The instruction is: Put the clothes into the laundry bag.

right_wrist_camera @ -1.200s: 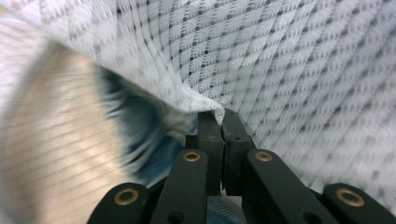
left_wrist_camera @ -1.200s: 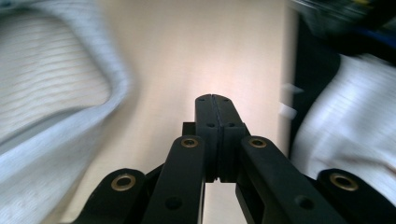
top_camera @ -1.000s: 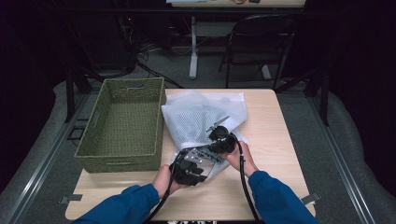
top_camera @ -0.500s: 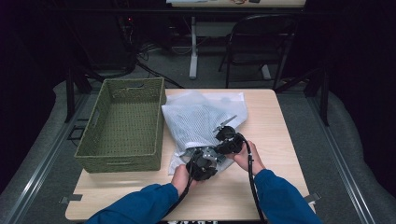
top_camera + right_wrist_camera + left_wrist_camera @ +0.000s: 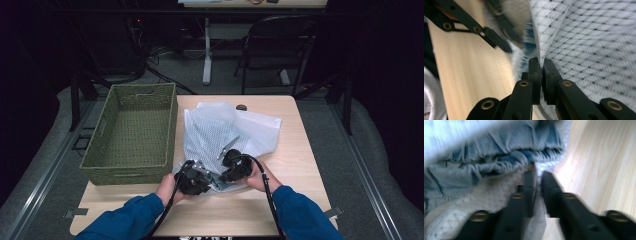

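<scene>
Both hands low and close; left tool (image 5: 538, 176) slightly parted, right tool (image 5: 541, 62) clamped.

a green woven basket (image 5: 131, 131) stands on the left part of the pale wooden worktop (image 5: 300, 145). behind the worktop, on the grey floor (image 5: 190, 75), stands a dark chair (image 5: 280, 47).

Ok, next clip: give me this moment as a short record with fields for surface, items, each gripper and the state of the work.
surface: wooden table
items: white mesh bag holding blue fabric; green woven basket to its left, empty
left gripper: at the bag's near edge, jaws just reopened slightly, mesh between them
right gripper: shut on the bag's mesh edge
state of work: both grippers at the bag's near end; bag on the table, not in the basket
</scene>
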Action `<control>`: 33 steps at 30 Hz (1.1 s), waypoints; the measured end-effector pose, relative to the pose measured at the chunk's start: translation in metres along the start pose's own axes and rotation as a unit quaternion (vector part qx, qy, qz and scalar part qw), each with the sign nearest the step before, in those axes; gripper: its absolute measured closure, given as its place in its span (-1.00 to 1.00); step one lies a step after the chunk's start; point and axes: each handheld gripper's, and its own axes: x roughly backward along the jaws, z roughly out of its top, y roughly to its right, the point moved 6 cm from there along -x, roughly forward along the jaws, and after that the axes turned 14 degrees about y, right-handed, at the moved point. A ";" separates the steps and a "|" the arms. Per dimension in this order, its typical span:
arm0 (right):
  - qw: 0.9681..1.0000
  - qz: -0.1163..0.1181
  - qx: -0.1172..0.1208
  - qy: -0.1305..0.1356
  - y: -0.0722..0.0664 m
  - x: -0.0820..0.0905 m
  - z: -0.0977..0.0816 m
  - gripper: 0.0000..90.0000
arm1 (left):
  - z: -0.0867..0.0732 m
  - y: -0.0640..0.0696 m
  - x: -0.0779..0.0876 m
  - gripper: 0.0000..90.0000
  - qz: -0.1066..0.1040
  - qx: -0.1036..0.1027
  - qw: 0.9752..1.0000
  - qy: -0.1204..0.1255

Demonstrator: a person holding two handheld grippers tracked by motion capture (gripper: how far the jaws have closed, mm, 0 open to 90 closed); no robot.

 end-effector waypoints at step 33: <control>0.993 -0.107 -0.038 0.032 0.021 0.031 0.008 0.98 | 0.024 0.011 0.016 0.88 0.016 -0.072 0.993 0.094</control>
